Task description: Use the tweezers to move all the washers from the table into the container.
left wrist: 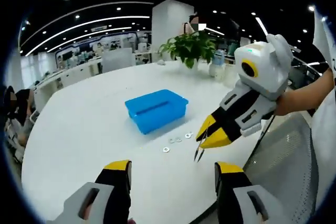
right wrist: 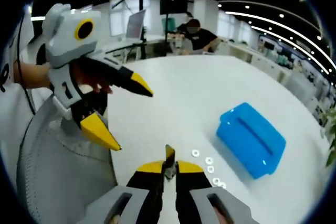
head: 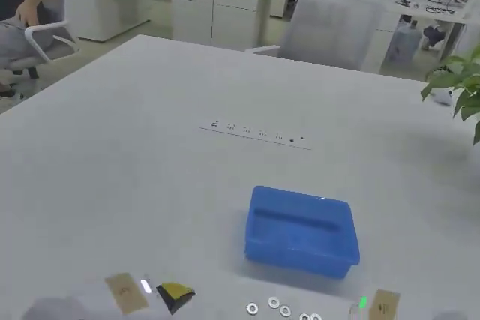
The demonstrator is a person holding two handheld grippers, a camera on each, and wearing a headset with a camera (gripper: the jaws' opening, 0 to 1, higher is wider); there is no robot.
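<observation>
**Container** (head: 300, 234): blue plastic, rectangular, rounded corners, smooth moulded walls with a raised rim. Sits at lower centre of the head view on the surface (head: 150, 148), a flat, matte white top.

**Washers** (head: 274, 303): small flat rings, silvery metal, at least four. Lie loose in a short scattered row on the surface at the bottom edge of the head view, just in front of the container's near wall and not touching it.

**Tweezers** (right wrist: 169, 156): thin, dark, tapering to a fine point. Stand out forward at bottom centre of the right gripper view. In the left gripper view, point down toward the surface just right of the washers; contact with the surface cannot be told.

**Right claw** (right wrist: 169, 167): black jaws with yellow wedge tips, pale grey body. Drawn together and clamped on the tweezers.

**Left claw** (left wrist: 173, 174): same make and colours. Jaws spread wide apart at the bottom of the left gripper view, nothing between them.

**Plant** (left wrist: 189, 48): green, leafy. Stands at the far edge of the surface, upper centre of the left gripper view.

**Chair** (head: 330, 28): grey back. Stands beyond the surface, upper right of the head view.
</observation>
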